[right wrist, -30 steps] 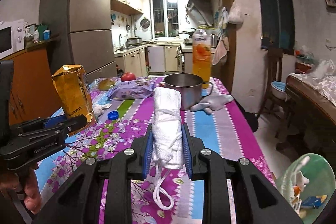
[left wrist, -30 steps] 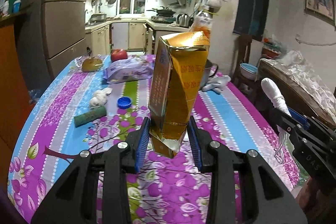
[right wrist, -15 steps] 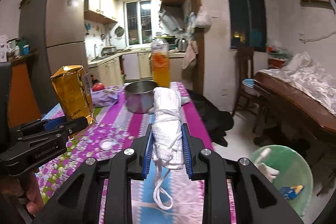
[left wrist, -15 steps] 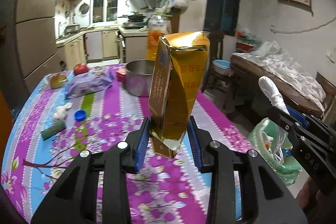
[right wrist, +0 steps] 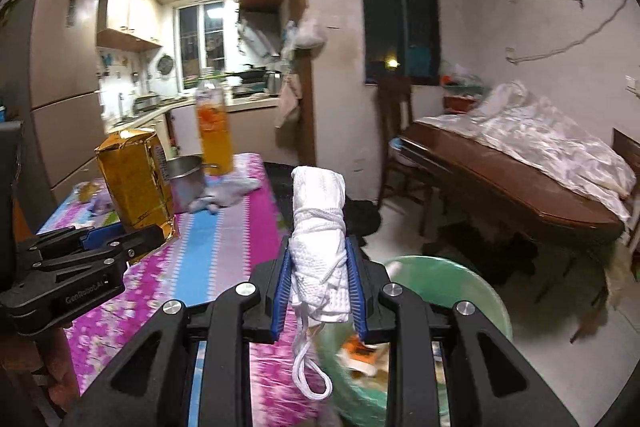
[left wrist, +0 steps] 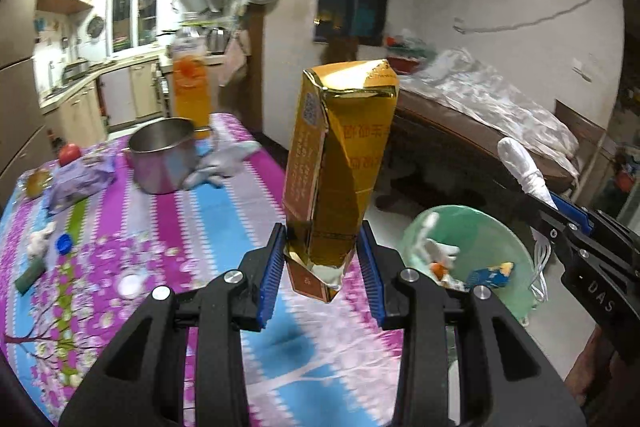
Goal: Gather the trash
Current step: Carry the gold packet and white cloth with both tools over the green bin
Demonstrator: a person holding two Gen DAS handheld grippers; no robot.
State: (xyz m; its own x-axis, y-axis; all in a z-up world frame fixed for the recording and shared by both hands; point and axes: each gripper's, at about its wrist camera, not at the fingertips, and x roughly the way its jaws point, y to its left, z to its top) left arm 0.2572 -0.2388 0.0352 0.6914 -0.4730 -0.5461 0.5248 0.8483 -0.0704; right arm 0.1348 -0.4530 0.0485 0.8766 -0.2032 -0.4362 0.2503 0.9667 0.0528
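My left gripper [left wrist: 322,267] is shut on a crumpled gold carton [left wrist: 340,163], held upright above the table's right edge. The same carton [right wrist: 134,183] shows at the left of the right wrist view, in the left gripper [right wrist: 132,239]. My right gripper [right wrist: 319,281] is shut on a rolled white cloth [right wrist: 318,227] tied with white string, whose loop hangs down. That cloth roll [left wrist: 520,163] also appears at the right of the left wrist view. A pale green trash bin [left wrist: 468,251] with scraps inside stands on the floor past the table edge; its rim [right wrist: 452,271] lies just beyond the cloth.
The table has a purple and blue floral cloth [left wrist: 224,211] with a steel pot [left wrist: 164,159], an orange drink bottle [left wrist: 190,91], a grey glove [left wrist: 224,163], a blue cap [left wrist: 64,243] and small scraps. A dark wooden table [right wrist: 520,195] under white sheeting stands at right.
Both grippers have swung right with their loads, from over the table's middle to its right edge. The green bin has come into view and now lies close below them.
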